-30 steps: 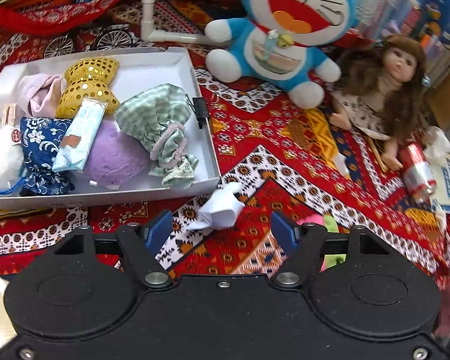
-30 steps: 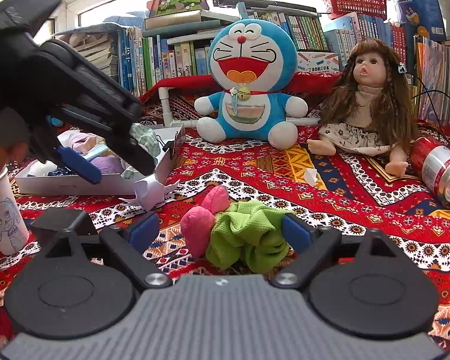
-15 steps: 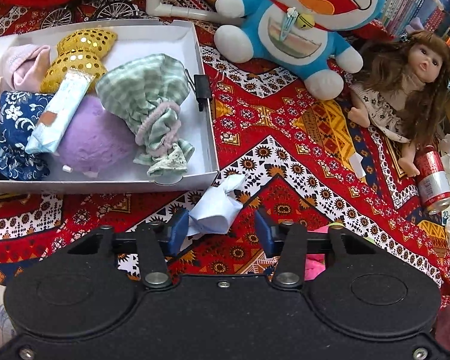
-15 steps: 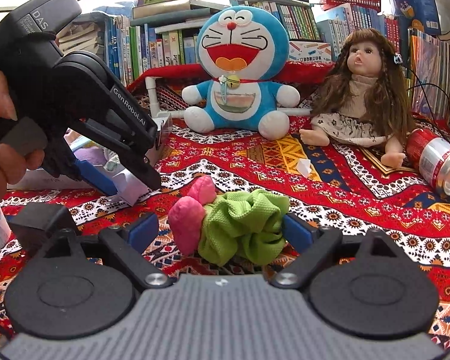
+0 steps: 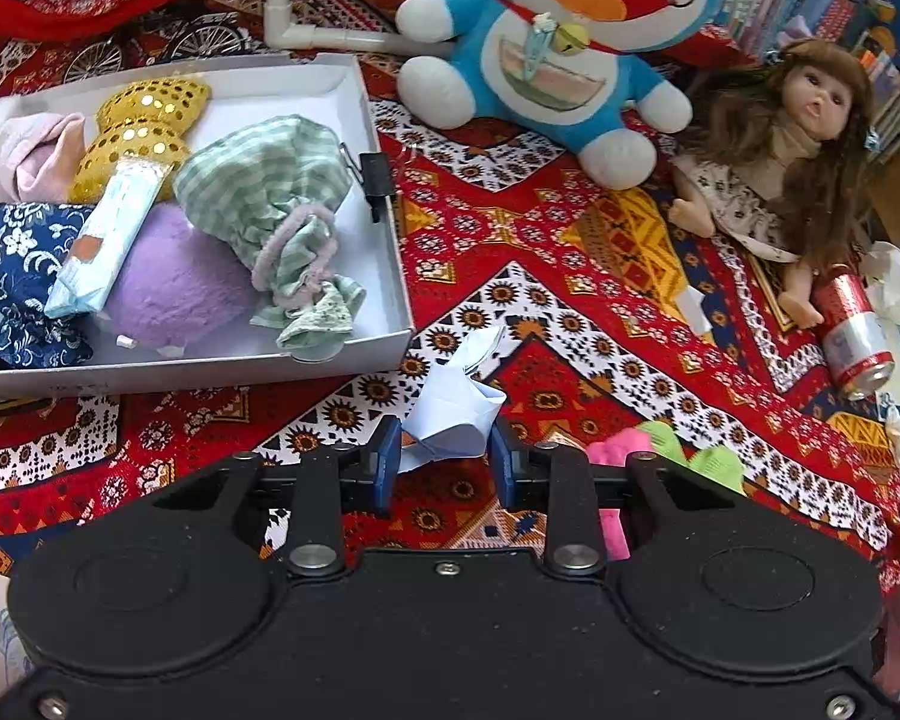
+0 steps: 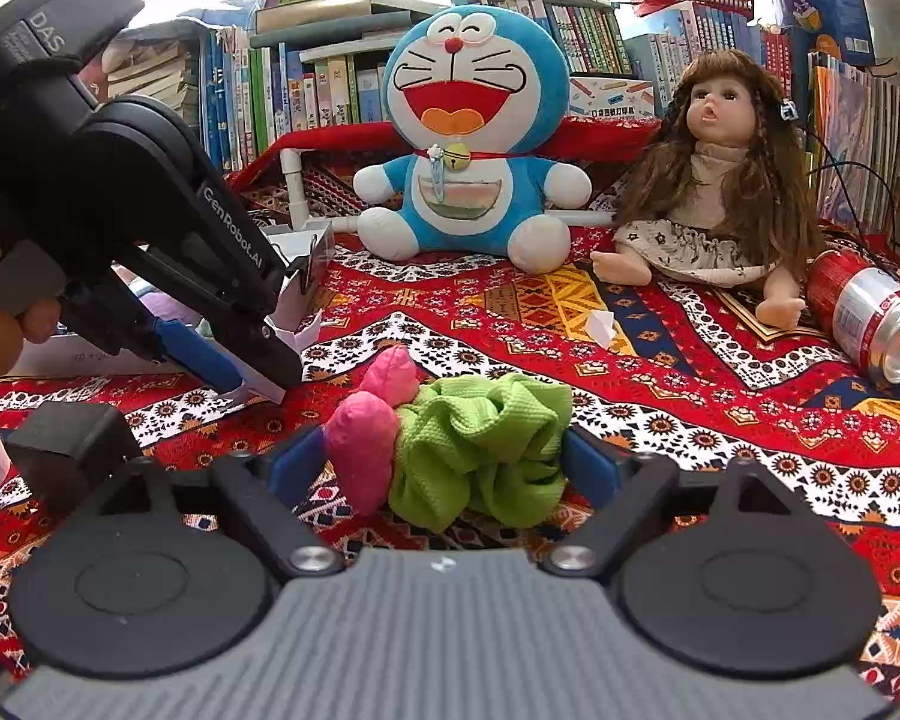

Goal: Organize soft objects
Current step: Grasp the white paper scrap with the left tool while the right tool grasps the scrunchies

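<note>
My left fingers (image 5: 444,456) are closing on the folded paper (image 5: 453,405) between them, just short of the box (image 5: 384,354); it may crumple or slip. My right fingers (image 6: 444,468), also closing, flank the scrunchie (image 6: 480,444); springy folds could squirm free.

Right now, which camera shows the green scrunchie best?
The right wrist view: the green scrunchie lies whole between the closing right gripper. The left wrist view shows only green tips behind a finger.
</note>
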`<move>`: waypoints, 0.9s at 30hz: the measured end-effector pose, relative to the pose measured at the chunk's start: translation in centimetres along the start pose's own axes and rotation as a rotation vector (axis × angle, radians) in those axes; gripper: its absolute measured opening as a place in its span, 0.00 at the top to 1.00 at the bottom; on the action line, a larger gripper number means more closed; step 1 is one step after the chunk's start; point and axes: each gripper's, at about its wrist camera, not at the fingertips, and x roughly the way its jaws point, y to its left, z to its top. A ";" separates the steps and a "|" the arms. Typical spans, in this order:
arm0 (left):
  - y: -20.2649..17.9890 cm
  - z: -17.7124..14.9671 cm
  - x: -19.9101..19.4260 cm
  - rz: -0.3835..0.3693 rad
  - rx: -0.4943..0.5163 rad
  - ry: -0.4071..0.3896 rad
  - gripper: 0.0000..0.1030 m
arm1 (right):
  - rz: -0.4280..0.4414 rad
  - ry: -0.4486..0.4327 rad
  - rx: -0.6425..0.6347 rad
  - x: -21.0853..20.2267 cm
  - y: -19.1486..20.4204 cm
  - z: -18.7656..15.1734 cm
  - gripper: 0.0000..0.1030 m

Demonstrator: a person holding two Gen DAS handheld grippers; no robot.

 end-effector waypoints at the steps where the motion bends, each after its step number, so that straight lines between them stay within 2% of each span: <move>1: -0.1 -0.1 -0.2 -0.004 0.006 -0.004 0.72 | 0.000 -0.004 0.002 -0.1 0.0 0.0 0.23; 8: -0.4 -0.5 -2.5 -0.020 0.077 -0.059 0.72 | 0.006 -0.028 0.039 -1.0 -0.2 0.5 0.41; 18: 1.6 0.2 -6.9 0.022 0.128 -0.167 0.72 | 0.026 -0.061 0.064 -1.7 1.1 2.6 0.55; 20: 2.3 0.3 -7.8 0.026 0.128 -0.180 0.72 | 0.030 -0.069 0.058 -1.8 1.6 3.2 0.75; 27: 6.4 0.9 -11.3 0.065 0.132 -0.221 0.72 | 0.041 -0.088 0.045 -1.9 2.8 5.4 0.76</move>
